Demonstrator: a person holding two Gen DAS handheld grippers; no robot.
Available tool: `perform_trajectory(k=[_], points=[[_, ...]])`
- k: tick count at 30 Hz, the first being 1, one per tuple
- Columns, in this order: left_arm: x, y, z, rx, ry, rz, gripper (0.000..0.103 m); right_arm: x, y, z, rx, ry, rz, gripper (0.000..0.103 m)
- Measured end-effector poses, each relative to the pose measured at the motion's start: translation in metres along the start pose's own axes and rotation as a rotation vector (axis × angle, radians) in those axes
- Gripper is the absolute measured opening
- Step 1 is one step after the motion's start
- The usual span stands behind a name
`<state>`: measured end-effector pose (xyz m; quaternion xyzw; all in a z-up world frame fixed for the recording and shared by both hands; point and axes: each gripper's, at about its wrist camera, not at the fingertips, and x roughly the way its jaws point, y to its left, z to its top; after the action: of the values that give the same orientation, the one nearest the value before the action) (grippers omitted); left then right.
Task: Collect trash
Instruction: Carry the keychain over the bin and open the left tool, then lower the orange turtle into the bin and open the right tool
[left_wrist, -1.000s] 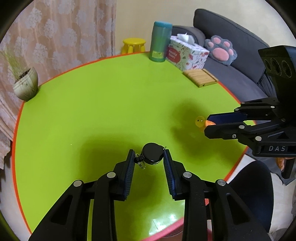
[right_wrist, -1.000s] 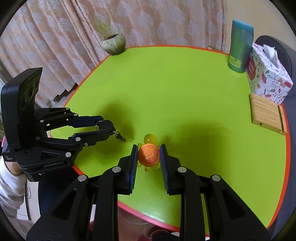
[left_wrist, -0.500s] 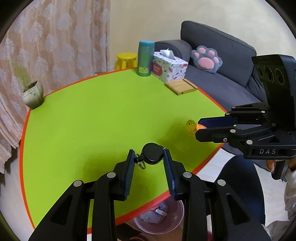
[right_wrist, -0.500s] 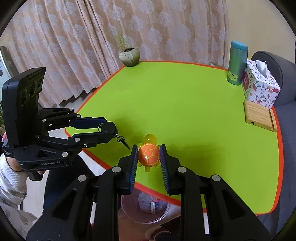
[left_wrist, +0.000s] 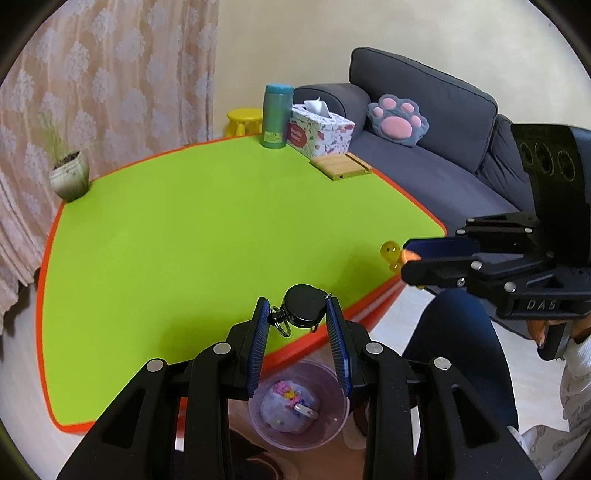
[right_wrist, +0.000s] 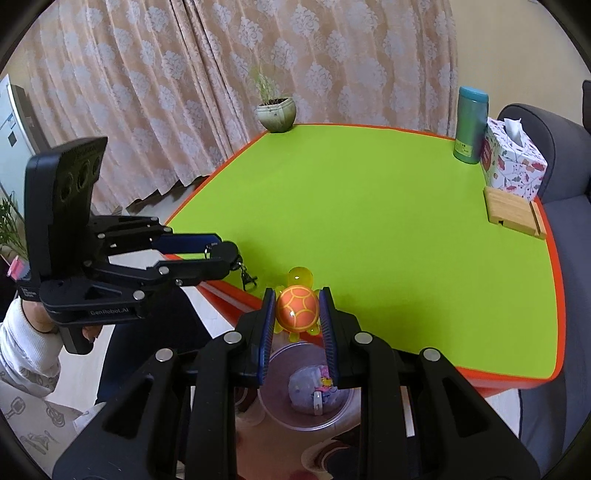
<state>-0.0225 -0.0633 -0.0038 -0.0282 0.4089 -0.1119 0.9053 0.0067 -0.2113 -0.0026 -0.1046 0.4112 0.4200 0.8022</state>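
Lime-green table (right_wrist: 369, 206) edged in orange; orange-shelled yellow turtle (right_wrist: 297, 307); black reel (left_wrist: 304, 305); teal bottle (right_wrist: 471, 125); floral tissue box (right_wrist: 511, 164).

Soft, even daylight fills both views, filtering through the curtains (right_wrist: 155, 74). The green table (left_wrist: 184, 240) is bright and free of glare, with only faint shadows near its front edge. Fisheye distortion bends the table's edges, dark vignetting rims every corner, and focus stays sharp.
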Motion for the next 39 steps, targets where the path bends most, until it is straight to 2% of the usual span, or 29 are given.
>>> perform_trajectory(k=[11,15,16,18,19,20,21,26,39], points=[[0.009,-0.014,-0.025,0.01,0.055,-0.023,0.031,-0.006,0.0,-0.018,0.026,0.006,0.006,0.024],[0.011,-0.017,-0.027,0.021,0.066,-0.025,0.035,-0.005,-0.003,-0.021,0.036,0.008,0.008,0.024],[0.012,-0.017,-0.027,0.023,0.071,-0.018,0.04,-0.005,-0.003,-0.021,0.037,0.008,0.008,0.024],[0.013,-0.015,-0.027,0.014,0.067,-0.014,0.07,-0.006,-0.002,-0.022,0.038,0.007,0.008,0.024],[0.012,-0.014,-0.028,0.009,0.06,-0.008,0.076,-0.006,-0.002,-0.022,0.039,0.007,0.008,0.024],[0.012,-0.012,-0.028,0.002,0.049,0.007,0.088,-0.007,-0.002,-0.022,0.04,0.006,0.008,0.024],[0.011,-0.012,-0.028,-0.004,0.04,0.016,0.091,-0.006,-0.002,-0.022,0.04,0.007,0.008,0.024],[0.008,-0.006,-0.027,-0.019,0.034,0.036,0.095,-0.007,-0.003,-0.023,0.039,0.006,0.009,0.024],[0.001,0.0,-0.026,-0.047,0.009,0.055,0.095,-0.007,0.003,-0.024,0.028,0.01,0.01,0.024]])
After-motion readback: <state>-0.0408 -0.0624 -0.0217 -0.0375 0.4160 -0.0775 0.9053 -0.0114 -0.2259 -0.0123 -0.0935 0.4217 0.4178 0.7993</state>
